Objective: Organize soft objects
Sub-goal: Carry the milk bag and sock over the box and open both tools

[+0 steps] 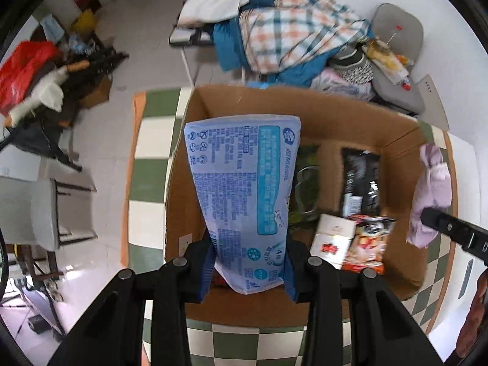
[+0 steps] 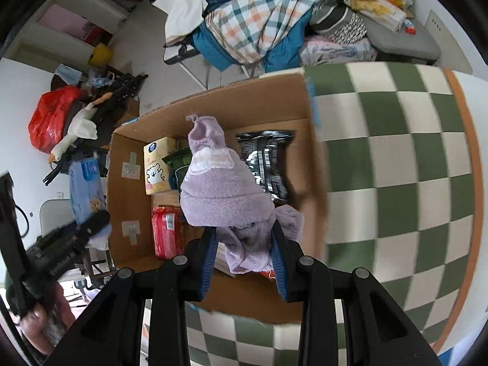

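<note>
Pale blue plastic fills the middle of the left wrist view: a soft tissue pack (image 1: 244, 201) hangs from the left gripper (image 1: 248, 270), whose fingers (image 1: 205, 270) are clamped on its lower end, one on each side of the wrapper. The pack stands out ahead of the fingers and sits above the open cardboard box (image 1: 332, 113), over its left half, not yet resting on anything. Inside the box lie a black packet (image 1: 361, 180), a white and red carton (image 1: 332, 239) and an orange snack bag (image 1: 367, 244), so the sorting is, by my reading, partly done. At the right edge a lilac cloth (image 1: 431, 195) dangles from the other tool, above the box's right wall.

In the right wrist view that cloth reads as a lilac knitted hat (image 2: 224, 189), probably a child's, though blur makes this uncertain. The right gripper (image 2: 244, 259) has its fingers (image 2: 279, 262) shut on the hat's bunched hem, and the crown droops forward over the box interior. Below it sit a yellow tissue box (image 2: 157, 164), a red pack (image 2: 166, 231) and the black packet. Both soft items are held above the box; releasing them into it is what remains. The box stands on a green and white chequered worktop (image 2: 396, 158).
</note>
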`<state>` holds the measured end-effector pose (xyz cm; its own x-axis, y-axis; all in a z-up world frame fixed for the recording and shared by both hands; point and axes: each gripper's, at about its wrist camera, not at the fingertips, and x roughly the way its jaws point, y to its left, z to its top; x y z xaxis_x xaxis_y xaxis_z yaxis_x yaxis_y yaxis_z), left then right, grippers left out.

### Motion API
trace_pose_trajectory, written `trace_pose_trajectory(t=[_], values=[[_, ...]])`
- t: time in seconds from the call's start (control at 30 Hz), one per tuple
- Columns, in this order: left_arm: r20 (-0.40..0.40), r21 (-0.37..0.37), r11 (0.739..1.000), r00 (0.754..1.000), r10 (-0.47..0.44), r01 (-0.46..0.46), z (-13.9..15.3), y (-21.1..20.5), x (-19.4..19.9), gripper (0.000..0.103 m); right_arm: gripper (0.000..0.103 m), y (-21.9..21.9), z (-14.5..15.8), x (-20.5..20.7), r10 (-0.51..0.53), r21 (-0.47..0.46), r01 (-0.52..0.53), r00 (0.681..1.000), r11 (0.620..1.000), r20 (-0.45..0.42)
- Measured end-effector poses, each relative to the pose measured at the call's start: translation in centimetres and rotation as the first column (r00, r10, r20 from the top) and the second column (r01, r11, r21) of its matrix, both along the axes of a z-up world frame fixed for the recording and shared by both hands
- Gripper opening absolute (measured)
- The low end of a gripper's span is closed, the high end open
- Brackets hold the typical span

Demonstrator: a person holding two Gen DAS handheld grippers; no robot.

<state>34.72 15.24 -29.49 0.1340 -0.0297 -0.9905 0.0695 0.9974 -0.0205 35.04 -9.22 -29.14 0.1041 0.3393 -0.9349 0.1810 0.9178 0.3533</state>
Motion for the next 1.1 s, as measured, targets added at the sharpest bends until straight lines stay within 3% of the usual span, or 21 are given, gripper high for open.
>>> trace_pose_trajectory(t=[0.23,0.47,0.57,0.7,0.8,0.9,1.03,1.1], values=[[-0.091,-0.009,1.0,0.996,0.02,-0.021,-4.4,2.0,0.8,0.035,0.035,4.8,-3.7,3.9,-0.002,-0.014,0.002,0.999,1.0,-0.033],[-0.126,0.004,1.0,0.992,0.004,-0.004,-5.7,2.3,1.2,0.045,0.036,7.1,-6.6,6.7,0.007,-0.036,-0.009,0.998,0.999,-0.059],[-0.139,0.014,1.0,0.99,-0.003,0.005,-6.1,2.0,1.3,0.048,0.041,7.7,-7.7,7.5,0.017,-0.03,-0.019,0.997,0.999,-0.074],[-0.141,-0.004,1.0,0.99,0.008,-0.009,-6.2,2.1,1.3,0.054,0.06,8.8,-8.3,8.2,0.047,-0.053,-0.052,0.996,0.997,-0.082],[-0.155,-0.048,0.998,0.988,0.025,-0.033,-6.0,2.3,1.3,0.064,0.075,9.0,-7.9,8.3,0.063,-0.067,-0.067,0.996,0.996,-0.064],[-0.147,-0.069,0.996,0.988,0.04,-0.051,-5.5,2.2,1.2,0.072,0.079,8.7,-7.3,8.1,0.065,-0.078,-0.069,0.996,0.995,-0.055],[-0.12,-0.066,0.996,0.992,0.049,-0.057,-4.4,2.0,1.0,0.094,0.098,7.9,-6.0,7.2,0.076,-0.111,-0.08,0.997,0.991,-0.034],[-0.09,-0.049,0.998,0.995,0.045,-0.05,-3.5,1.8,0.9,0.095,0.098,7.4,-5.4,6.6,0.082,-0.128,-0.084,0.996,0.988,-0.025]])
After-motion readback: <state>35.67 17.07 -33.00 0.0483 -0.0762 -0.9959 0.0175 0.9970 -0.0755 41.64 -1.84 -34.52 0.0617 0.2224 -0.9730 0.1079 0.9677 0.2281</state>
